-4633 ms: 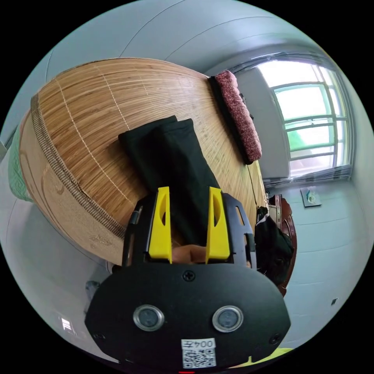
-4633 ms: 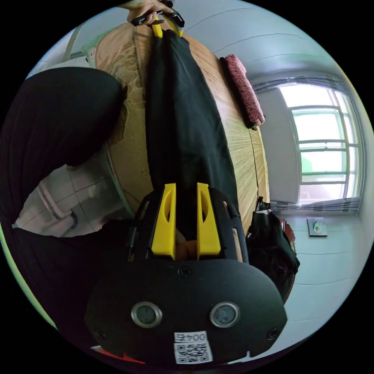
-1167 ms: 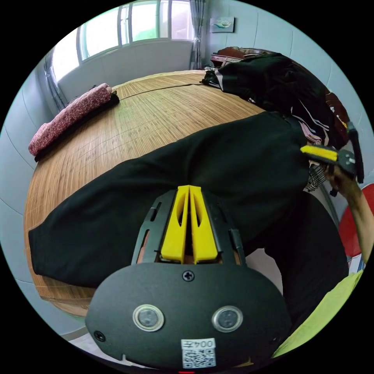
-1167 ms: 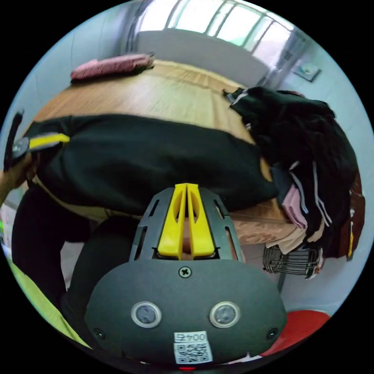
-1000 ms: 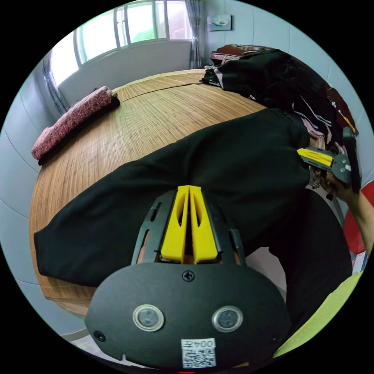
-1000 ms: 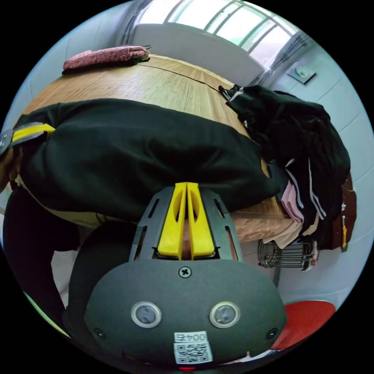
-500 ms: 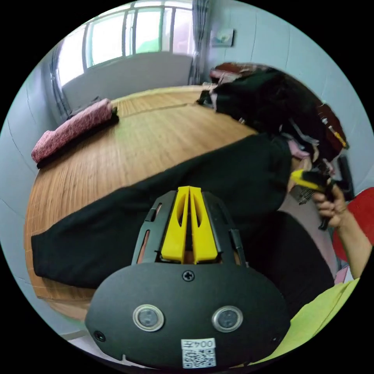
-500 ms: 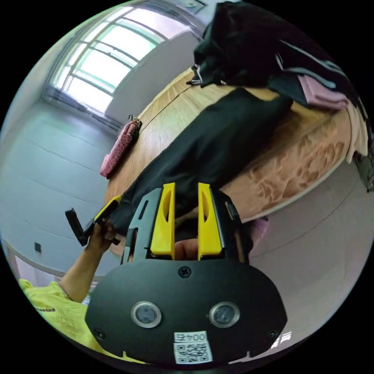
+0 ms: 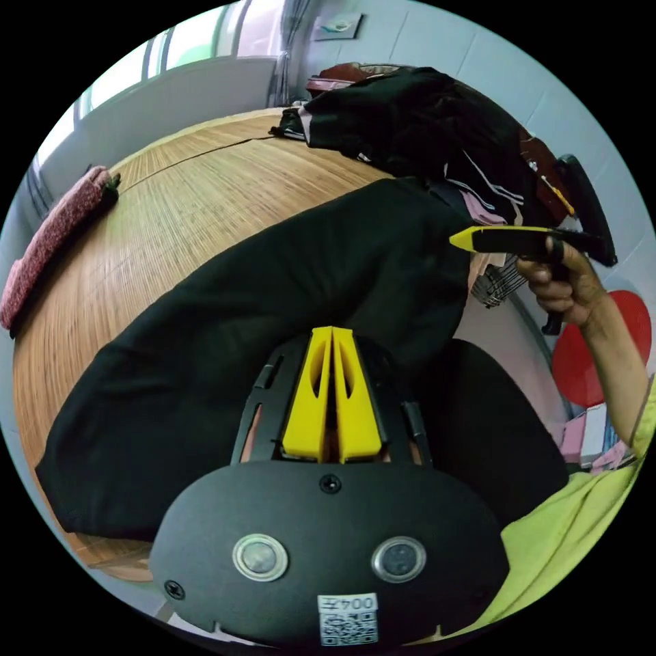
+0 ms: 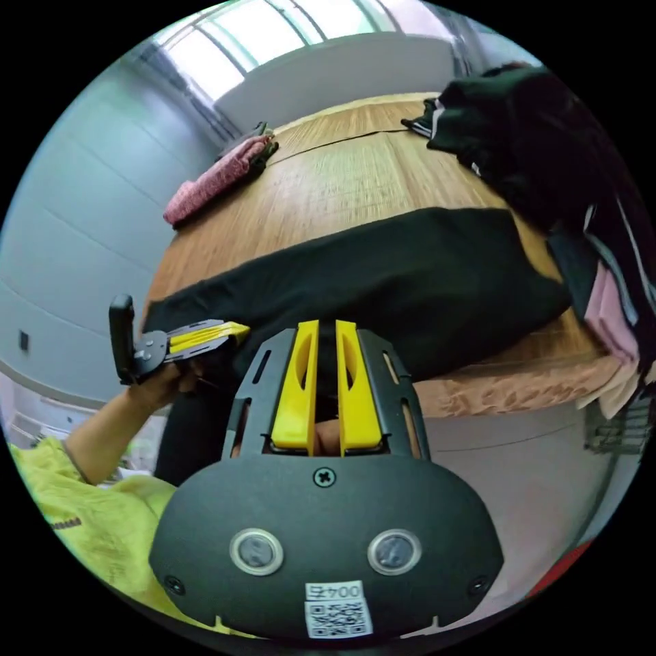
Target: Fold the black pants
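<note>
The black pants (image 9: 273,287) lie flat and stretched lengthwise along the near edge of a bamboo mat (image 9: 191,184). My left gripper (image 9: 331,329) is shut with nothing between its jaws, its tips hovering over the pants' near edge. In the right gripper view the same pants (image 10: 410,273) cross the mat (image 10: 342,178). My right gripper (image 10: 318,322) stands just in front of their near edge with a narrow gap between its jaws and no cloth in it. A hand holds the left gripper (image 10: 236,331) beside the pants' left end. The right gripper (image 9: 471,238) hovers by the other end.
A pile of dark clothes (image 9: 424,130) sits on the mat beyond the pants' right end (image 10: 547,130). A folded pink cloth (image 10: 212,178) lies at the mat's far side. A wire basket (image 9: 499,283) and a red stool (image 9: 588,342) stand beside the bed.
The pants, held up by both grippers 4.6 s ago, now lie on the mat. The right gripper went from shut to wide open, then narrowed. Both cameras have swung.
</note>
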Available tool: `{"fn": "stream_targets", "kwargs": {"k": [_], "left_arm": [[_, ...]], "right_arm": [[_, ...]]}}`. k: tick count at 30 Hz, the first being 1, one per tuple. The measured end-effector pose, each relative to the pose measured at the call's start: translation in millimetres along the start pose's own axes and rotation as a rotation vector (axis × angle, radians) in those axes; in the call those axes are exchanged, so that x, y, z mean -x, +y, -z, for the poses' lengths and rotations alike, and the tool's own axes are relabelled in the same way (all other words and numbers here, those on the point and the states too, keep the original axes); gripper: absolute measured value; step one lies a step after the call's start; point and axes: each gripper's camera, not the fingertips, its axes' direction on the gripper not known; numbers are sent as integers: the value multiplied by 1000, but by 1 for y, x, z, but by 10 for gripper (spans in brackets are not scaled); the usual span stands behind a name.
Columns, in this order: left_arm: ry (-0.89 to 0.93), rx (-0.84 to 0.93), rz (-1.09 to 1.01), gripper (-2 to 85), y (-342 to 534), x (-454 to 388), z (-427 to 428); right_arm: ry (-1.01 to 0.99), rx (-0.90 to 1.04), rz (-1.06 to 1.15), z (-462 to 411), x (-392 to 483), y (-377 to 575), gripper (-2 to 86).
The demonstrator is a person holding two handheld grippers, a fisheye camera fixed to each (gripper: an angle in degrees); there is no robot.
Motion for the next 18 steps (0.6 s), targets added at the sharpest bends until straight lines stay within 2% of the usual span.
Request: {"fn": "stream_targets", "kwargs": {"k": [1, 3, 5, 9, 12, 18], "left_arm": [[-5, -113, -22, 13, -6, 0, 18], [-95, -192, -82, 26, -23, 2, 31], [-134, -122, -144, 49, -50, 11, 21], [-157, 57, -266, 87, -98, 24, -20], [-109, 186, -324, 95, -114, 20, -46], [-18, 199, -308, 65, -108, 12, -45]], "right_arm": [[-124, -25, -72, -5, -4, 5, 54], [-280, -67, -183, -17, -10, 16, 53], [-364, -110, -244, -34, -7, 28, 51], [-273, -91, -179, -54, 18, 29, 51], [-206, -84, -111, -60, 32, 21, 51], [-121, -71, 50, -67, 62, -22, 51]]}}
